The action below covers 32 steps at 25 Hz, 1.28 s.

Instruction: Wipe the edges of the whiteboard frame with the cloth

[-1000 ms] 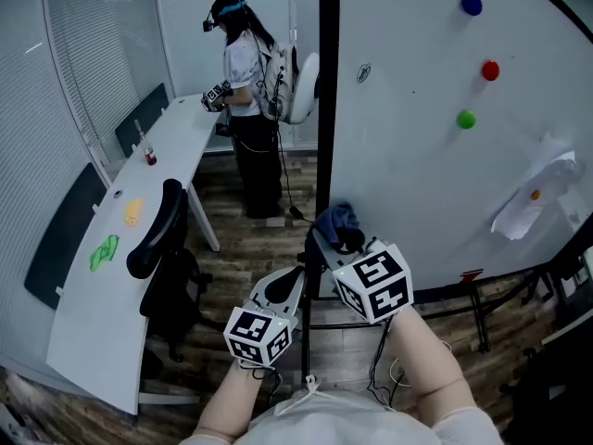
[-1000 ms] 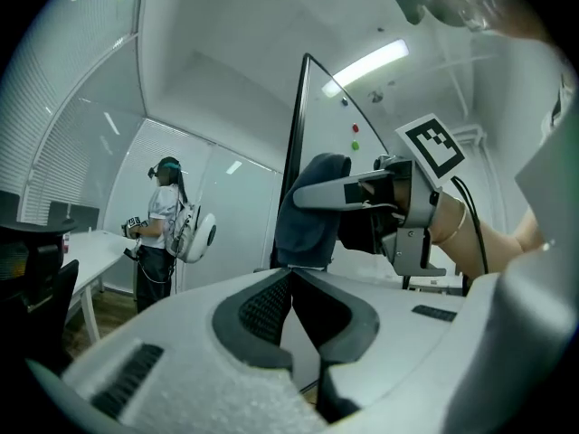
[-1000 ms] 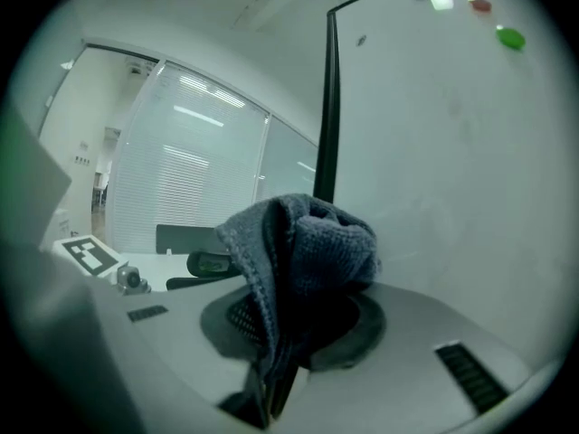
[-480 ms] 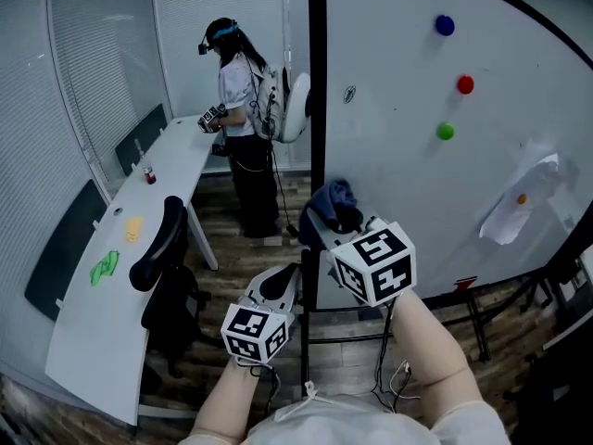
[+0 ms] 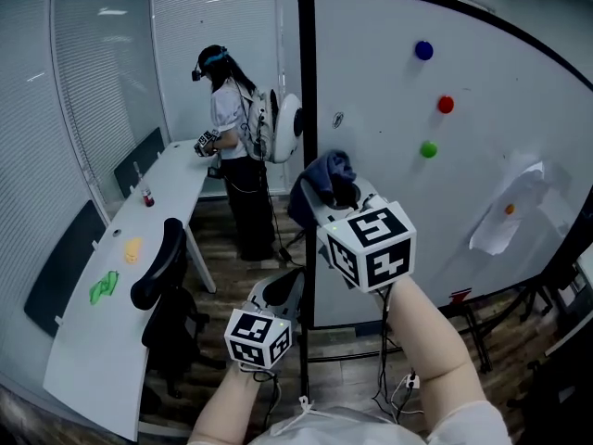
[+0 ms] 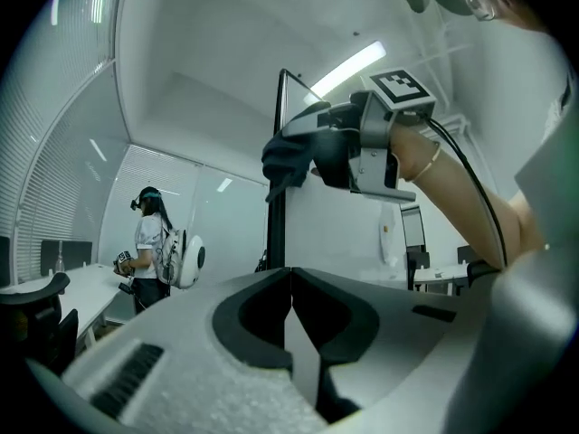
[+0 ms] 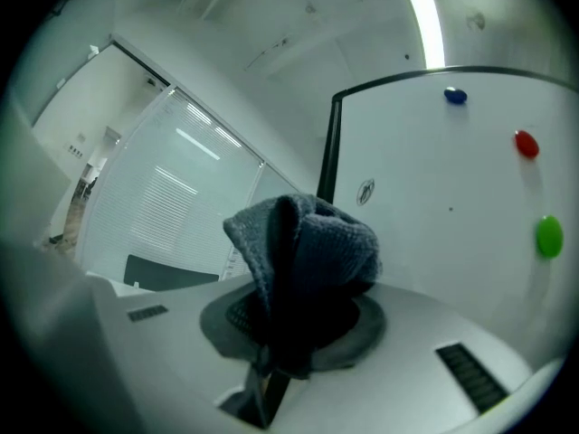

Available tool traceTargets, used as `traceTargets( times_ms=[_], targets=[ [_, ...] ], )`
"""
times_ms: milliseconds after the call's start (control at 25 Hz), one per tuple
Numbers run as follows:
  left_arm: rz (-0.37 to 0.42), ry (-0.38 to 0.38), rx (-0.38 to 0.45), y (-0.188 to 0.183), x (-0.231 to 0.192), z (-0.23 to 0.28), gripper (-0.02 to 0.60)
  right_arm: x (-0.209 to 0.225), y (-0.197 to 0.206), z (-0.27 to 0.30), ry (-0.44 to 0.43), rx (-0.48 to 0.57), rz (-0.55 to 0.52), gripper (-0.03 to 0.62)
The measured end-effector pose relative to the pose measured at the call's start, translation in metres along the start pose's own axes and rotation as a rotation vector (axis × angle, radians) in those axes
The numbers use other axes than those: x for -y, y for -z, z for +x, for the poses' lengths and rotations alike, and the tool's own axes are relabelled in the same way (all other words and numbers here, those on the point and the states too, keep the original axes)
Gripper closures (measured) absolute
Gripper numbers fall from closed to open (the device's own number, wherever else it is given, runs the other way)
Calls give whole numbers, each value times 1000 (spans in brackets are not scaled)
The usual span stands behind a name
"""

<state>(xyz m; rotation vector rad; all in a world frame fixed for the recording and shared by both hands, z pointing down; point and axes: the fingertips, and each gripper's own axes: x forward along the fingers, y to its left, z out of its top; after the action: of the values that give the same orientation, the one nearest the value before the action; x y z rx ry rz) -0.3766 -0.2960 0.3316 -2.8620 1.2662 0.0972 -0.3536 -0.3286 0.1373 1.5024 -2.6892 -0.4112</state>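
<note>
The whiteboard's black frame (image 5: 304,109) runs upright through the middle of the head view, and its top corner shows in the right gripper view (image 7: 327,152). My right gripper (image 5: 335,197) is shut on a bunched dark blue cloth (image 5: 326,179), held up against the frame's left edge about halfway up. That cloth (image 7: 303,242) fills the jaws in the right gripper view. My left gripper (image 5: 283,290) hangs lower, beside the same edge, shut with nothing in it (image 6: 291,310). From there the cloth (image 6: 289,156) appears high against the frame (image 6: 276,233).
A person (image 5: 232,146) stands at the back by a long white desk (image 5: 102,341), with a black office chair (image 5: 157,267) beside it. The board carries blue (image 5: 423,50), red (image 5: 446,105) and green (image 5: 428,149) magnets and a sheet of paper (image 5: 500,211).
My right gripper has climbed with the cloth along the frame's left edge, and the head view has tilted up. The left gripper has stayed low and shut.
</note>
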Motion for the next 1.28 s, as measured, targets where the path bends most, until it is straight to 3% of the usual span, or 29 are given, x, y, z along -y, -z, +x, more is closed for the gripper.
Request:
traceTargets(
  times_ms=[320,760,1280],
  targets=[
    [16,21,-6,-7,0,8,563,11,-47,6,4,48,-41,517],
    [121,45,10,-26,-8,11,563,32,-138,16,63,119,-113,517],
    [69,81,17,-10,-18,20,563,54,-230,24,192,209,-186,517]
  ],
)
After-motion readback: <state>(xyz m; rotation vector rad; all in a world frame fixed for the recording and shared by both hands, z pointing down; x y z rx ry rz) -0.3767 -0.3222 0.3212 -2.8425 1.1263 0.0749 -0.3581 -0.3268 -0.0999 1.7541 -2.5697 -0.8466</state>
